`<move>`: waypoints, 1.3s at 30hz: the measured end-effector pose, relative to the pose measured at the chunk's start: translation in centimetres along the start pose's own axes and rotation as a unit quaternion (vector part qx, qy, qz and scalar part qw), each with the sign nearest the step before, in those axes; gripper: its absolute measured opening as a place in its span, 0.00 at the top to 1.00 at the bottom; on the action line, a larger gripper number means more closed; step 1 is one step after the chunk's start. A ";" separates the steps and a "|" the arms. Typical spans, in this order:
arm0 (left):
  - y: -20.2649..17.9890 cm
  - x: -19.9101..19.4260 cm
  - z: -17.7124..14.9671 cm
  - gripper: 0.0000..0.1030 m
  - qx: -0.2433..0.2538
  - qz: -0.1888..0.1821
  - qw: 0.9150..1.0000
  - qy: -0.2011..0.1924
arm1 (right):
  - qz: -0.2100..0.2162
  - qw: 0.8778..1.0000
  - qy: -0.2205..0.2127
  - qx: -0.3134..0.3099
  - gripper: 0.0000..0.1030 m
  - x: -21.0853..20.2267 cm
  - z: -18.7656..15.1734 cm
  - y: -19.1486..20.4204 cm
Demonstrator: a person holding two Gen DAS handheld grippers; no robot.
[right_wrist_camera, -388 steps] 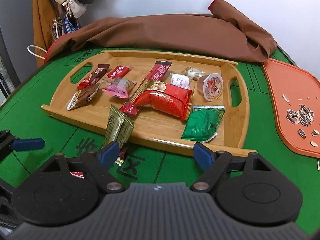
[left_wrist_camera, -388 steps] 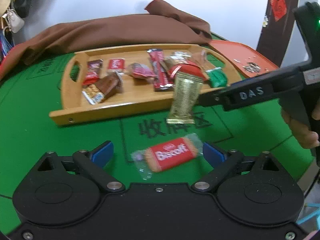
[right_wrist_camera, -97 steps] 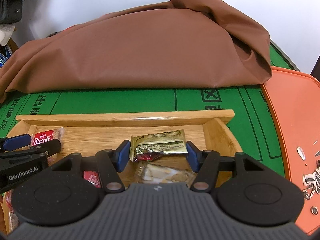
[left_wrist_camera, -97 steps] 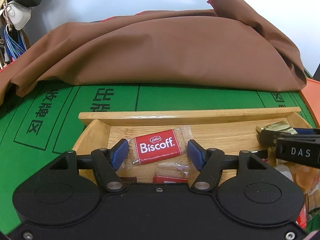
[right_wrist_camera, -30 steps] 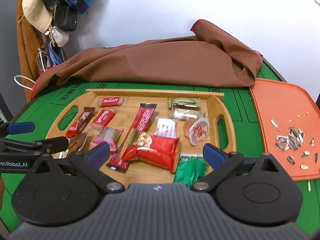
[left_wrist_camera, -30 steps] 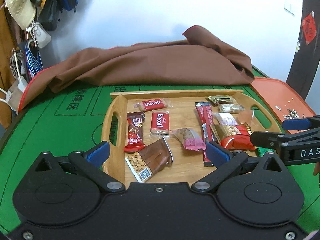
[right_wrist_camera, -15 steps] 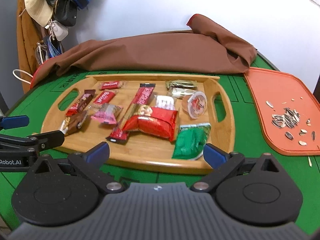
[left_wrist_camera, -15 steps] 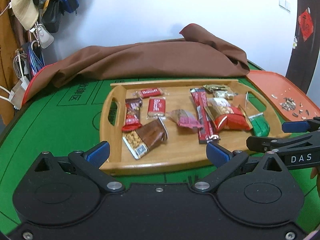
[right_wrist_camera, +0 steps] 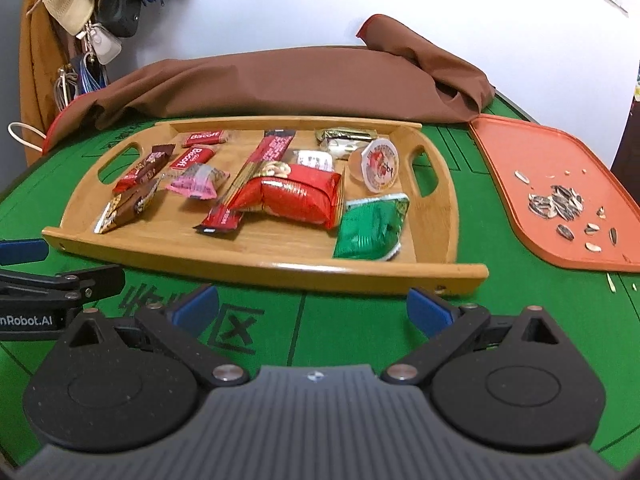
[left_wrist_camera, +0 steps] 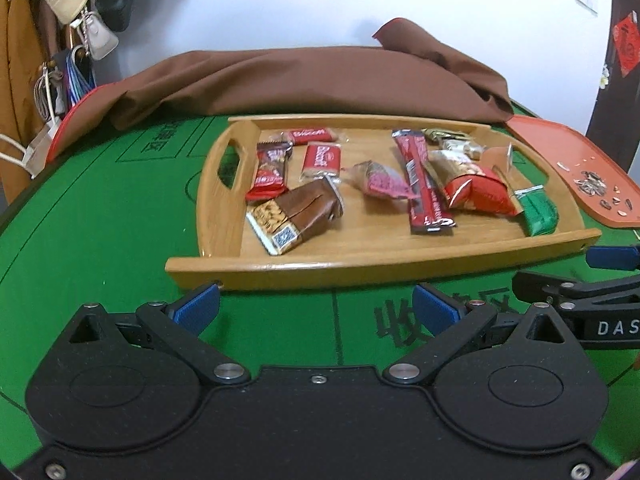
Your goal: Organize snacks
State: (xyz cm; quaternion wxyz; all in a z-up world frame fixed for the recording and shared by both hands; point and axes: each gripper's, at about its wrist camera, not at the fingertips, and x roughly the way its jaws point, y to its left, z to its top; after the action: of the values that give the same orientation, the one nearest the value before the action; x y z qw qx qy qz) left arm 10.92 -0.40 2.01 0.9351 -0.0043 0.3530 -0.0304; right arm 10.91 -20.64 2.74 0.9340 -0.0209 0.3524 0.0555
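Observation:
A wooden tray (left_wrist_camera: 360, 266) (right_wrist_camera: 280, 268) on the green table holds several snacks: two red Biscoff packets (left_wrist_camera: 322, 158) (right_wrist_camera: 202, 137), a brown chocolate bar (left_wrist_camera: 300, 216), a long red bar (left_wrist_camera: 420, 180), a red bag (right_wrist_camera: 292, 196), a green packet (right_wrist_camera: 370, 226), a gold packet (right_wrist_camera: 346, 133) and a jelly cup (right_wrist_camera: 378, 164). My left gripper (left_wrist_camera: 316, 308) is open and empty, just in front of the tray's near rim. My right gripper (right_wrist_camera: 312, 306) is open and empty, also in front of the rim, to the right of the left one.
An orange tray (right_wrist_camera: 560, 184) with sunflower seeds lies right of the wooden tray. A brown cloth (left_wrist_camera: 320, 80) is heaped behind it. Bags and a hat (right_wrist_camera: 64, 4) hang at the far left. The green table (left_wrist_camera: 100, 220) has printed lines and characters.
Both grippers have drawn back toward the table's near edge, so the tray now lies wholly beyond their fingers. Both stay open and empty. The snacks have not moved.

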 end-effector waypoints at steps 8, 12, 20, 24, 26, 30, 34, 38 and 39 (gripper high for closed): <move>0.0 0.6 -0.5 0.01 -0.002 0.008 1.000 0.007 | -0.007 1.000 0.011 0.001 0.00 0.7 -0.9 0.4; 0.0 1.0 -0.6 0.01 -0.004 0.014 1.000 0.012 | -0.007 1.000 0.014 0.003 0.00 1.0 -1.1 0.5; 0.2 1.9 -0.5 0.00 -0.015 0.020 0.999 0.027 | -0.008 1.000 0.019 0.016 0.00 1.5 -1.2 0.2; 0.1 2.2 -0.5 0.00 -0.013 0.027 0.999 0.031 | -0.013 1.000 0.023 0.011 0.00 1.6 -1.1 0.4; 0.1 2.3 -0.4 0.00 -0.012 0.028 0.999 0.031 | -0.017 1.000 0.025 0.007 0.00 1.8 -1.1 0.6; 0.3 2.5 -0.3 0.00 -0.014 0.033 0.999 0.032 | -0.025 0.999 0.027 0.004 0.00 1.8 -1.1 0.9; 0.5 2.6 -0.3 0.00 -0.019 0.037 0.999 0.032 | -0.029 0.999 0.029 0.004 0.00 1.9 -1.1 1.0; 0.5 2.6 -0.3 0.00 -0.019 0.036 0.999 0.032 | -0.030 0.999 0.029 0.004 0.00 1.8 -1.2 1.0; 0.5 2.6 -0.3 0.00 -0.019 0.036 0.999 0.032 | -0.029 0.999 0.029 0.004 0.00 1.8 -1.2 1.0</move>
State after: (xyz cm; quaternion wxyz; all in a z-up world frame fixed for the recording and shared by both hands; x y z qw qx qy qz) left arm 12.71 -0.04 0.07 0.9236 -0.0079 0.3831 0.0102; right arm 11.39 -19.60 0.67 0.9247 -0.0286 0.3787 0.0259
